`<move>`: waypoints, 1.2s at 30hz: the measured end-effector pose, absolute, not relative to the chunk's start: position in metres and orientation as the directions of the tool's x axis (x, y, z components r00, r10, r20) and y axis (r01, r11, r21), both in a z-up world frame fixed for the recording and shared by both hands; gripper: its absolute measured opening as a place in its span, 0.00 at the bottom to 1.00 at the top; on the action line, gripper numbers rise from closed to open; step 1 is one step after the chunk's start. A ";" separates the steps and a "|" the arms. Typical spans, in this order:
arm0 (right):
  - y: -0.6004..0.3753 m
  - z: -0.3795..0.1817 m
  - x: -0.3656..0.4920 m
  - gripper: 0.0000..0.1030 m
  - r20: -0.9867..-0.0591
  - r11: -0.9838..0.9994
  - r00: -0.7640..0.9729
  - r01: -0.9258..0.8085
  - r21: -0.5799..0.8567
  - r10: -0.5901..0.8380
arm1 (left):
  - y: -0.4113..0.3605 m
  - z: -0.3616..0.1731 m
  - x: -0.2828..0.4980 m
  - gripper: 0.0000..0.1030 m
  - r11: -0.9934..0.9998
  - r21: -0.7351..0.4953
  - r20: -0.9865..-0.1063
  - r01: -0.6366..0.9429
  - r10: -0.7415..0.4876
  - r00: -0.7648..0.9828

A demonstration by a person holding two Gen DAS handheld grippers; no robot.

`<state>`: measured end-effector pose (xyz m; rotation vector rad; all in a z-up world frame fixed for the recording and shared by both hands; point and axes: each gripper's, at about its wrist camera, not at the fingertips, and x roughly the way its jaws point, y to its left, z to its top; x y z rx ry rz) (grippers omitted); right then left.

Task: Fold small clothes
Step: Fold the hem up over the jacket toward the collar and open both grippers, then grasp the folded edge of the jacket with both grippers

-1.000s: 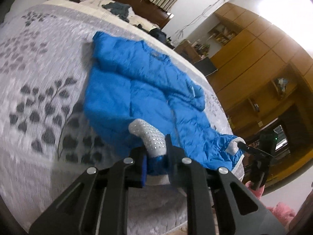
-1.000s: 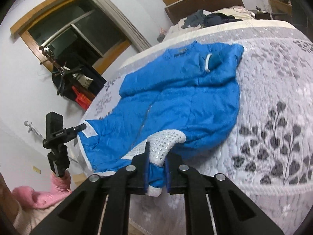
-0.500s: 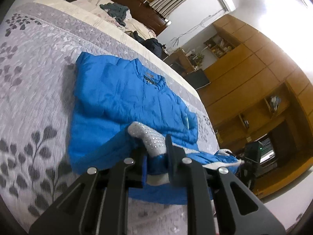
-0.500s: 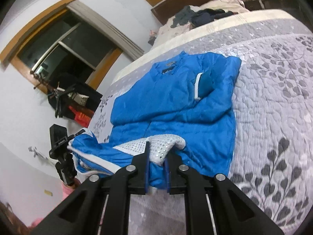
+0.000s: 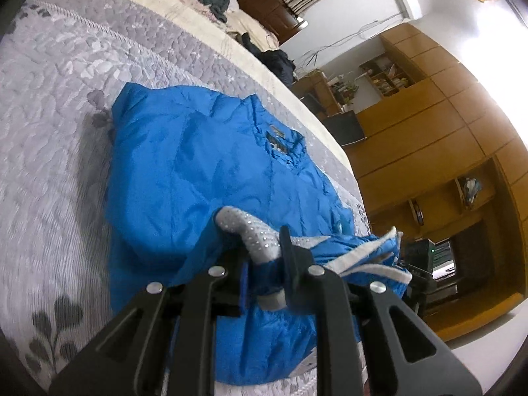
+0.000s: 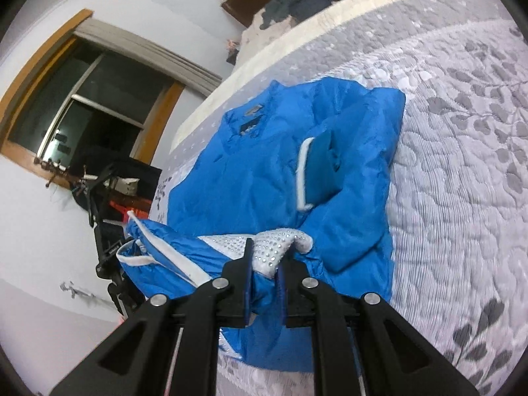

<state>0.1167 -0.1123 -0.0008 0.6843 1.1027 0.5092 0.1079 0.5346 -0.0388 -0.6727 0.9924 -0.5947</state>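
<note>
The blue jacket point(image 5: 204, 165) lies on the bed point(image 5: 59, 105), spread over the grey leaf-patterned quilt, its long axis running away from both cameras: collar at the far end, toward the headboard, and hem at the near end, raised off the quilt. In the right wrist view the jacket point(image 6: 264, 171) has one sleeve folded across its chest, the white-edged cuff point(image 6: 316, 171) lying about midway along the body.

The left gripper point(image 5: 264, 260) is closed on the near hem, a grey dotted lining panel point(image 5: 250, 231) bunched up between and above its jaws. The right gripper point(image 6: 265, 260) likewise pinches the hem, with the white dotted lining point(image 6: 280, 241) poking up between its jaws. Between the two grips the hem hangs in a loose fold showing its white trim point(image 6: 171, 257). The rest of the jacket stretches ahead of both grippers, flat on the quilt.

A small dark label point(image 5: 275, 140) sits just below the collar; it carries pale marks that may be lettering, but the blur makes it unreadable. Dark clothes point(image 6: 307, 0) are heaped near the pillows at the far end of the bed.
</note>
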 end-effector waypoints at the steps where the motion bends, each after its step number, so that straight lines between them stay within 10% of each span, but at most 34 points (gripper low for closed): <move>1: -0.114 -0.003 0.121 0.11 -0.631 0.689 0.371 -0.031 0.724 0.681 | 0.534 -0.042 0.113 0.14 0.654 -0.744 -0.555 0.137 -0.718 0.420; 20: -0.145 -0.037 0.145 0.29 -0.562 0.585 0.304 0.018 0.811 0.769 | 0.551 -0.063 0.140 0.27 0.564 -0.811 -0.492 0.158 -0.802 0.338; 25: -0.155 -0.022 0.134 0.76 -0.557 0.593 0.353 0.008 0.805 0.752 | 0.564 -0.044 0.126 0.40 0.598 -0.781 -0.499 0.180 -0.770 0.397; 36: -0.143 0.033 0.111 0.81 -0.636 0.784 0.495 -0.173 0.596 0.592 | 0.557 -0.003 0.103 0.61 0.793 -0.531 -0.603 0.298 -0.601 0.525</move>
